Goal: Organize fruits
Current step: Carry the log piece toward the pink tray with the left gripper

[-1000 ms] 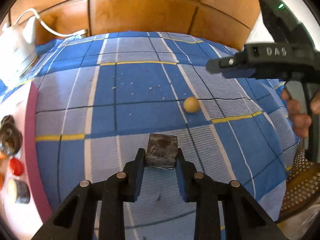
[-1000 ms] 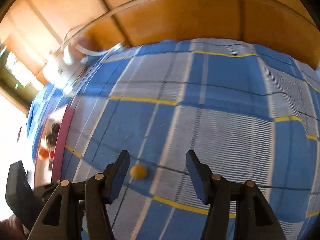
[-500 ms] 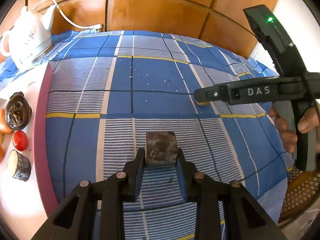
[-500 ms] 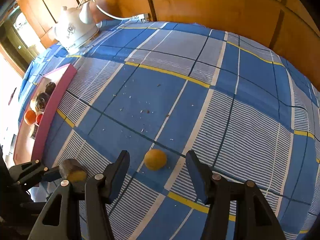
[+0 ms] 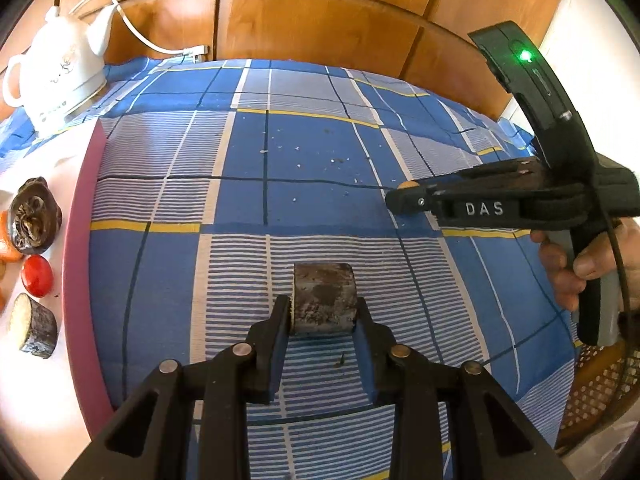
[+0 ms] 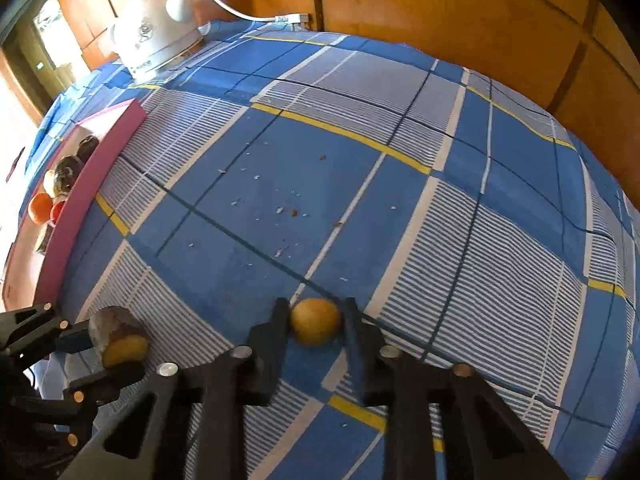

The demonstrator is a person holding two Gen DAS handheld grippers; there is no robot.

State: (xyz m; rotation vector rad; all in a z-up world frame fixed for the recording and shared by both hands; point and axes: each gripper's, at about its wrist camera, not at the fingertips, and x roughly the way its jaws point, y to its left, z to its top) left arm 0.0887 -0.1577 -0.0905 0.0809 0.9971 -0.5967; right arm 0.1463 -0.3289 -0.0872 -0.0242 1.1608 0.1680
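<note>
My left gripper [image 5: 322, 316] is shut on a dark brown fruit chunk [image 5: 324, 298] and holds it just above the blue checked cloth; the chunk's yellow cut face shows in the right wrist view [image 6: 120, 340]. My right gripper [image 6: 316, 320] has closed around a small round yellow fruit [image 6: 315, 320] that rests on the cloth, with both fingers against its sides. In the left wrist view the right gripper [image 5: 404, 200] is seen from the side, at the right. A pink-rimmed white tray [image 5: 76, 240] at the left holds several fruits, among them a red one [image 5: 37, 276] and a dark wrinkled one [image 5: 34, 216].
A white kettle [image 5: 60, 76] with a cord stands at the far left corner of the cloth. Wooden panels run behind the table. A cane chair seat [image 5: 600, 392] shows at the right edge. Small crumbs lie on the middle of the cloth [image 6: 280, 212].
My right gripper came down over the yellow fruit and its jaws closed onto it. My left gripper has kept hold of the brown chunk while its view swung left toward the tray.
</note>
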